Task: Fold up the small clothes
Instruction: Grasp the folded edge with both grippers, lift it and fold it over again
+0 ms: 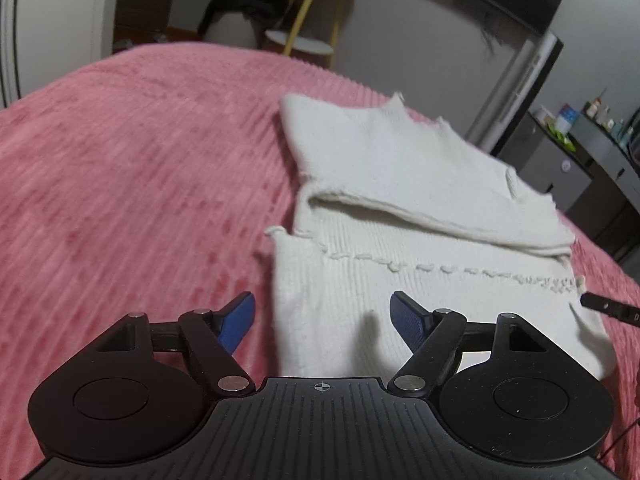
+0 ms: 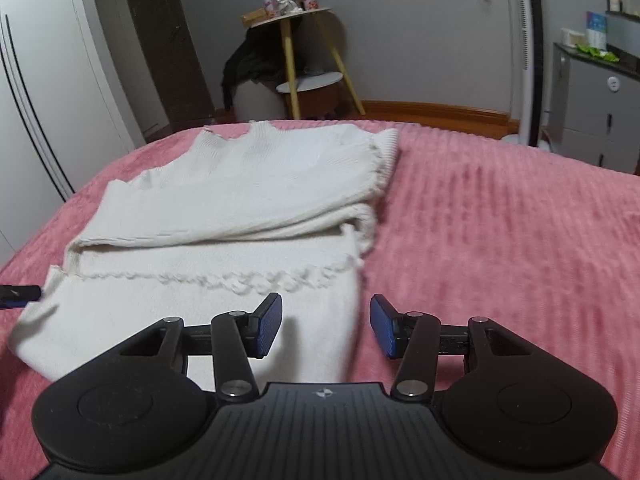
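A white knit garment (image 1: 400, 208) lies partly folded on the pink bedspread (image 1: 140, 168), its far part doubled over the near part. My left gripper (image 1: 322, 320) is open and empty, its jaws straddling the garment's near left corner just above the cloth. In the right wrist view the same garment (image 2: 224, 208) lies to the left and ahead. My right gripper (image 2: 326, 326) is open and empty over the garment's near right corner. The tip of the right gripper (image 1: 608, 307) shows at the right edge of the left view; the left gripper's tip (image 2: 18, 294) shows at the left edge of the right view.
The pink ribbed bedspread (image 2: 500, 220) stretches right of the garment. Beyond the bed stand a yellow-legged side table (image 2: 304, 48) with small items, a white wardrobe (image 2: 44, 92) at left, and a grey cabinet (image 2: 596, 92) at right.
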Tool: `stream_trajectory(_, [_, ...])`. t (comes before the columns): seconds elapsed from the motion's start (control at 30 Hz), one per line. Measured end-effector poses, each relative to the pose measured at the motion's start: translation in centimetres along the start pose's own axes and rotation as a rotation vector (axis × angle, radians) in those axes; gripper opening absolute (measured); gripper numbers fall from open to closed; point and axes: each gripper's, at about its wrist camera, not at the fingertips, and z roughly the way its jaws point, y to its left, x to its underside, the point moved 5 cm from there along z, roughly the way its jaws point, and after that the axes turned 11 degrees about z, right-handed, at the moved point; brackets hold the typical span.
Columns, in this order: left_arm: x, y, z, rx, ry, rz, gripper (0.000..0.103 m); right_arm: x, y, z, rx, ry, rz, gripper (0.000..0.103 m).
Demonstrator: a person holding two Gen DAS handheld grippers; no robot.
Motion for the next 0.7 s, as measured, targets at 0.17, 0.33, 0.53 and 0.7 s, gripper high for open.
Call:
stream_trajectory(0.17, [0.1,-0.3,1.4,0.02,0.059,-0.017,0.054,0.2,1.1,1.1,0.013,0.043,-0.066,0.036])
stream_trajectory(0.33, [-0.1,-0.3,0.7,-0.019,0.042,0.005,0.018,0.3,0.9,0.9,-0.002,0.038,-0.064,0.007])
stream_trajectory(0.53, [-0.8,-0.8,-0.3,-0.005,-0.003,0.032,0.015,0.3,0.6,0.8,0.032,0.021,-0.071,0.009])
stream_trajectory(0.7, [-1.1,-1.7,0.6,0.003,0.004,0.063,0.027,0.3,0.5,1.5,0.028,0.048,-0.052,0.01])
